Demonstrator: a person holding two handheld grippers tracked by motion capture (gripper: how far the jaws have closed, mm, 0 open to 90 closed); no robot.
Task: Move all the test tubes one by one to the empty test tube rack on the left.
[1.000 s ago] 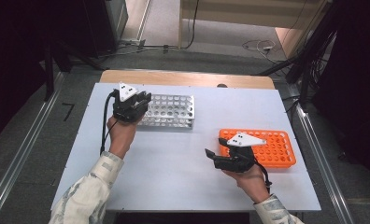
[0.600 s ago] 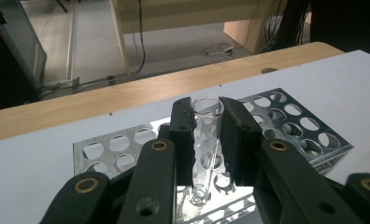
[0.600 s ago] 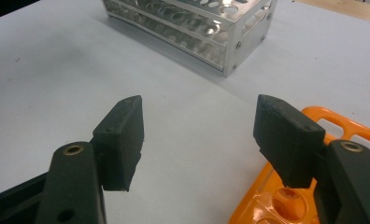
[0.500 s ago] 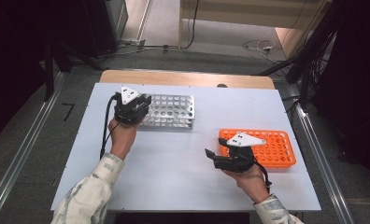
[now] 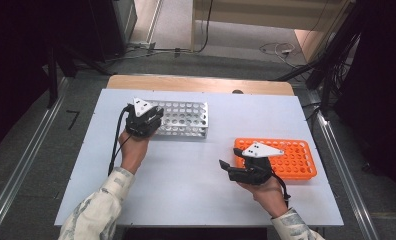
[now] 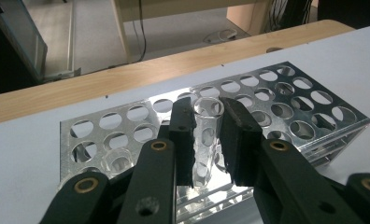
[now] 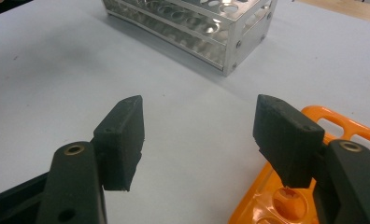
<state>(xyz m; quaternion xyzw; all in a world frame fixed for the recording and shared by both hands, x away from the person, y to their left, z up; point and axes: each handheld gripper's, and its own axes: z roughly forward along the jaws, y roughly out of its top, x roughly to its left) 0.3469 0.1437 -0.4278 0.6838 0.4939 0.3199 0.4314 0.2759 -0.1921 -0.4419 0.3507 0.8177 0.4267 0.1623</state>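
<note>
Glass test tube (image 6: 207, 135), clear and empty, stands upright between the two black jaws of the left hand-held gripper (image 6: 206, 140), which pinch it from either side just below its open rim. The tube sits over the left end of a metal test tube rack (image 6: 286, 105), a silver frame of punched round holes in stacked plates; whether its foot is already down in a hole cannot be told, since the jaws hide it. A second clear tube (image 6: 115, 161) rests in a hole of the rack, to the left of the jaws in the left gripper view.

From the high view, the left hand-held gripper (image 5: 147, 122) is at the left end of the rack (image 5: 183, 119), which lies towards the far left of the pale tabletop (image 5: 201, 200). A wooden edge (image 5: 201, 84) runs along the far side of the tabletop.

Right hand-held gripper (image 7: 206, 140) is spread wide with nothing between its jaws, held low over bare tabletop. It is just beside the left end of an orange plastic test tube rack (image 5: 293, 159), which lies on the right part of the tabletop, well apart from the metal rack. In the high view, the right hand-held gripper (image 5: 236, 167) points left, its grey plate over the orange rack's near left corner.
</note>
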